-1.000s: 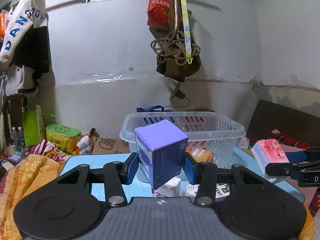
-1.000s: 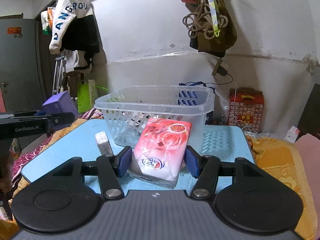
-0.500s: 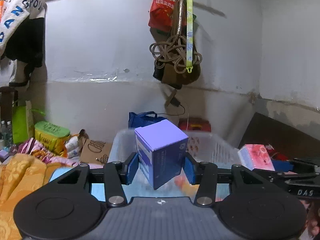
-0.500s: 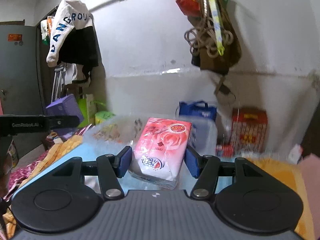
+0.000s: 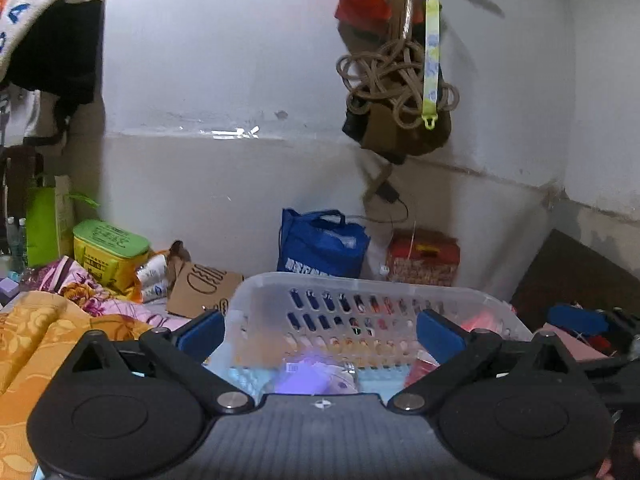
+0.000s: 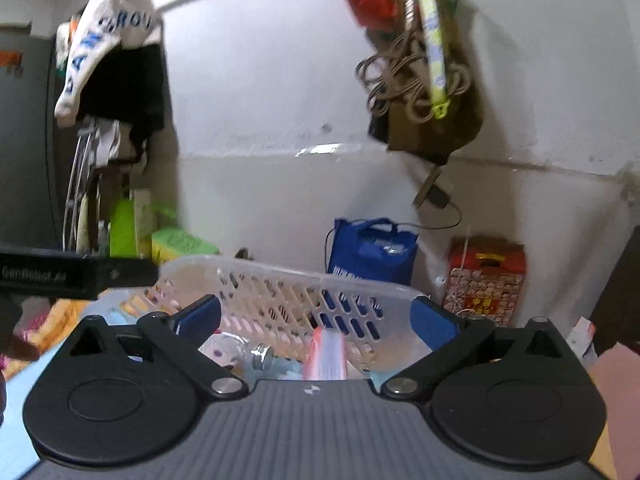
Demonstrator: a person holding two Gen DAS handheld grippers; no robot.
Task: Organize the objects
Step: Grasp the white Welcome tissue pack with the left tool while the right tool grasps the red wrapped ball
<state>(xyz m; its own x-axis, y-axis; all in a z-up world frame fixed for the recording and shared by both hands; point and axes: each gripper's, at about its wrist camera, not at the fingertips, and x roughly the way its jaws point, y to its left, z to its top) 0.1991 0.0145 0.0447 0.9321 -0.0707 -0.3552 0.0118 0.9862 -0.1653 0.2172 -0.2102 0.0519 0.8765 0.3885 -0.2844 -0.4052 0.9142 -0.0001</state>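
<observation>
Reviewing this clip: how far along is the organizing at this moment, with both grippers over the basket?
Done: the purple box and the pink tissue pack are inside the clear basket, among other items there. In hand: nothing; the left gripper and right gripper are both open above the basket. Left: unclear, since the table around the basket is mostly out of view.

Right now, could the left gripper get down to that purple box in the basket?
Probably yes. The left gripper is open and empty, just above the near side of the clear basket, and the purple box lies blurred on the basket floor right below it. Nothing visible sits over the box.
</observation>
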